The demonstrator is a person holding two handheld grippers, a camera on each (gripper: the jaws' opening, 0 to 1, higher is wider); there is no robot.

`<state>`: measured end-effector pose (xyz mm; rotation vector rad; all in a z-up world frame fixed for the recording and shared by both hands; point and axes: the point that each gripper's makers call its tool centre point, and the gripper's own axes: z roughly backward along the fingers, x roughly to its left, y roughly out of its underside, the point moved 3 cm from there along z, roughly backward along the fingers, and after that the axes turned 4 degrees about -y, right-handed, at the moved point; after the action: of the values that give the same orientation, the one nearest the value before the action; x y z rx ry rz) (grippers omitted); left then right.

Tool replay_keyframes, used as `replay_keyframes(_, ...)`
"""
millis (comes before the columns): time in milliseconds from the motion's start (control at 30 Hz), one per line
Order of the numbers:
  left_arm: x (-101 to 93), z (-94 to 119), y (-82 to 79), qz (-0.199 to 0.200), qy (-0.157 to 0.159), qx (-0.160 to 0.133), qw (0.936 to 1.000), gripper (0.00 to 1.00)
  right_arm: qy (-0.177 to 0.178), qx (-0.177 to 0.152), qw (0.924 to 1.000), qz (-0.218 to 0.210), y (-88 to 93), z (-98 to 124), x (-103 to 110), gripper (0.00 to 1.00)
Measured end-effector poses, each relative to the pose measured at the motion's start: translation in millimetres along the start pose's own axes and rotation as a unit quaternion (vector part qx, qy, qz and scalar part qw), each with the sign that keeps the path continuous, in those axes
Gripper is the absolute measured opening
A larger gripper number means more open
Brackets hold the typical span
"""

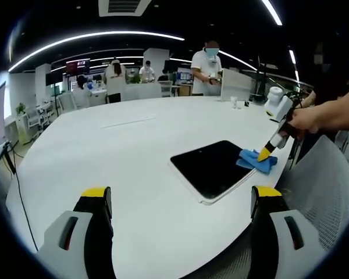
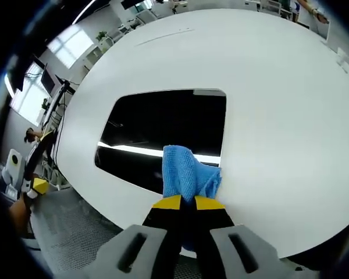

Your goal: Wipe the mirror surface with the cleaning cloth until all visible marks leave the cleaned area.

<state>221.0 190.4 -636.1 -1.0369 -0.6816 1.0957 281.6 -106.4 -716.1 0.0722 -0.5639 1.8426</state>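
Here the right tongs [image 2: 188, 203] pinch the blue cloth [image 2: 188, 172] against the mirror [image 2: 163, 125] edge for wiping, left tongs [image 1: 180, 200] wide, idle over the tabletop [image 1: 104, 151]

Was an open office: curved ceiling light strips [image 1: 93, 38] at twelve o'clock, bright windows [image 2: 72, 43] at ten, desks [image 1: 134, 90] beyond a wide white table [image 1: 134, 151], mesh chair [image 1: 331, 186] at three.

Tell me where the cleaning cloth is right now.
The blue cleaning cloth is pinched in the right gripper, lying over the mirror's near edge on the white table; in the left gripper view it's at the mirror's right corner.
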Motion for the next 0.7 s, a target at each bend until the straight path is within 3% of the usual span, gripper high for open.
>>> replay_keyframes(700,-0.8,-0.6,0.9,0.001,0.002,0.005,1.0000,0.99,0.007,0.002,1.0000,-0.002,-4.4,2.3,-2.7,0.00)
